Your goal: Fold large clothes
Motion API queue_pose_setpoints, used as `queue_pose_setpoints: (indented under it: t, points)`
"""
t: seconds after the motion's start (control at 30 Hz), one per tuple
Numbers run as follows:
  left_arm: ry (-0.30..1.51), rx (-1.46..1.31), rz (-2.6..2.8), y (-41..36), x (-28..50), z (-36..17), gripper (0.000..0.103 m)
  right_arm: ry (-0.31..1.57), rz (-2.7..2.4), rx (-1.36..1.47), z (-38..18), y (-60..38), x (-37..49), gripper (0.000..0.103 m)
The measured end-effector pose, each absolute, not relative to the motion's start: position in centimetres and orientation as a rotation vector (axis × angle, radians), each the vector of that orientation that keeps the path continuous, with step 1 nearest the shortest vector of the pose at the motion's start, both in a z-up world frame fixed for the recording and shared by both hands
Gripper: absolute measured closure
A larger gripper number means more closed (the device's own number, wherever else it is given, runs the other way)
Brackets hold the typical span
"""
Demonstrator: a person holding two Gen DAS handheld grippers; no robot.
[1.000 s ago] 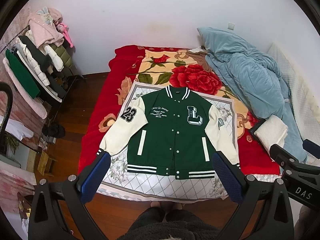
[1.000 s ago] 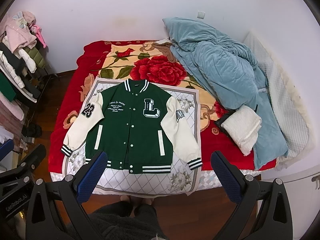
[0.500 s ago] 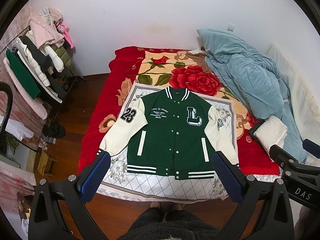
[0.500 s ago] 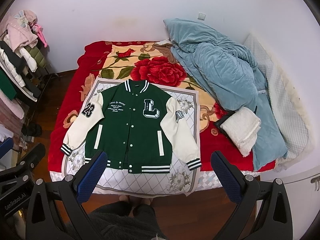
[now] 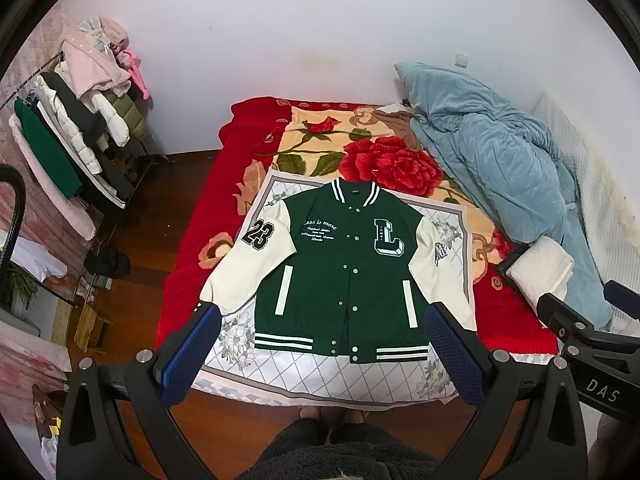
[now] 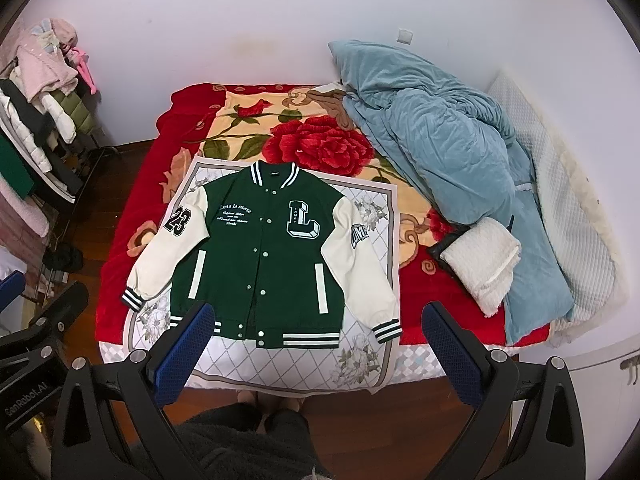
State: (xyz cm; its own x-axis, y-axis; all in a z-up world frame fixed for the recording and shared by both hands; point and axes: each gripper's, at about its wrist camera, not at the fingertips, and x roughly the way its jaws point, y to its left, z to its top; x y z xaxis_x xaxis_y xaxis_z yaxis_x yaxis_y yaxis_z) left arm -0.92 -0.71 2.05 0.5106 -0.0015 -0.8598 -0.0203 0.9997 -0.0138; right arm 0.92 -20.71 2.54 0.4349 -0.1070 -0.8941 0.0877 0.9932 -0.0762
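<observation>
Varsity jacket (image 5: 344, 272) lies flat, face up, on a white patterned cloth (image 5: 320, 376) on the bed (image 5: 192, 264). It looks thick, soft and floppy; the cream sleeves (image 6: 168, 256) seem good to grab. Left gripper (image 5: 320, 354) and right gripper (image 6: 318, 350) hover with jaws wide apart, holding nothing. Its back is hidden.

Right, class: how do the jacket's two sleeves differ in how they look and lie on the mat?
The sleeve with the 23 patch splays outward from the body; the sleeve with the shield badge hangs closer alongside it. The first carries a black number, the second a smaller crest. Both are cream with striped cuffs, flat on the mat.
</observation>
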Motion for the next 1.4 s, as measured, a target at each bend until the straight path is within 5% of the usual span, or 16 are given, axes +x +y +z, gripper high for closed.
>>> queue_pose_setpoints:
  t: [0.53,0.7,0.83,0.9,0.97,1.4]
  points:
    - [1.031,-0.017,0.007,-0.7,-0.4,1.7,0.000,1.128,-0.136,0.007,3.0,-20.6,1.8,0.000]
    - [1.002,0.037,0.065,0.2,3.7,-2.0,0.000,1.156,-0.151,0.134,-0.3,-22.8,5.1,0.000]
    - [1.000,0.083,0.100,0.7,7.3,-7.5,0.000,1.232,-0.262,0.340,-7.4,-27.7,6.7,0.005]
    - [1.015,0.113,0.120,0.4,9.3,-11.1,0.000,1.252,-0.338,0.455,-11.8,-31.0,6.9,0.033]
    - [1.045,0.135,0.135,-0.4,11.2,-14.4,0.000,1.288,-0.429,0.567,-17.1,-34.9,6.6,0.042]
    - [1.263,0.257,0.253,-7.9,17.5,-34.9,0.000,1.296,-0.561,1.464,-57.5,-49.7,0.4,0.033]
